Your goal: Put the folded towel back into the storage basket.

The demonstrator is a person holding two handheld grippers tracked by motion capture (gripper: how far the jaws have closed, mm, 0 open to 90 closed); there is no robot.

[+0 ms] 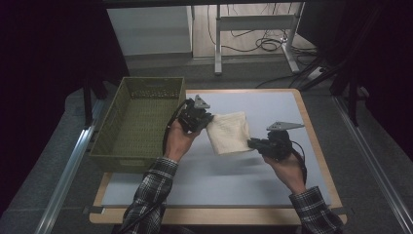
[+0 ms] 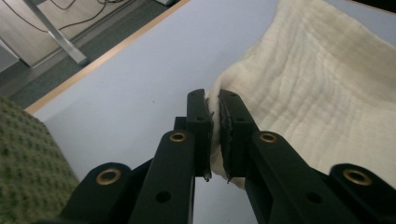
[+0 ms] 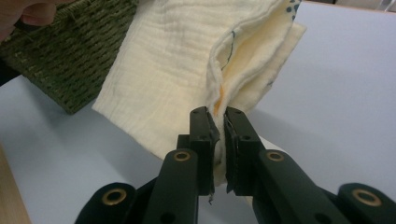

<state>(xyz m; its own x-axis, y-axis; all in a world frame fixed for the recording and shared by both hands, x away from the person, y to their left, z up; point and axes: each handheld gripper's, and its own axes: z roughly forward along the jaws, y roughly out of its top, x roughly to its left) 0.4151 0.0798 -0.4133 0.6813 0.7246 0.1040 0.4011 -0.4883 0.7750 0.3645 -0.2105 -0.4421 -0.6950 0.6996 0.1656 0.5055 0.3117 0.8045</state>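
over the pale blue tabletop (image 1: 253,175), both tools clamped on cream cloth (image 1: 229,131), green basket (image 1: 136,122) alongside

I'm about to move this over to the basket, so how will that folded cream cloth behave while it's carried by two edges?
Probably floppy: the cream cloth sags and creases between the left gripper and right gripper. Likely light, since thin pinches on its edges hold it up. Its folded layers gape near the right jaws, so it may unfold.

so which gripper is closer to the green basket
Left. The left gripper, shut on the cloth, sits right beside the green basket. The right gripper grips the cloth's far edge, farther away.
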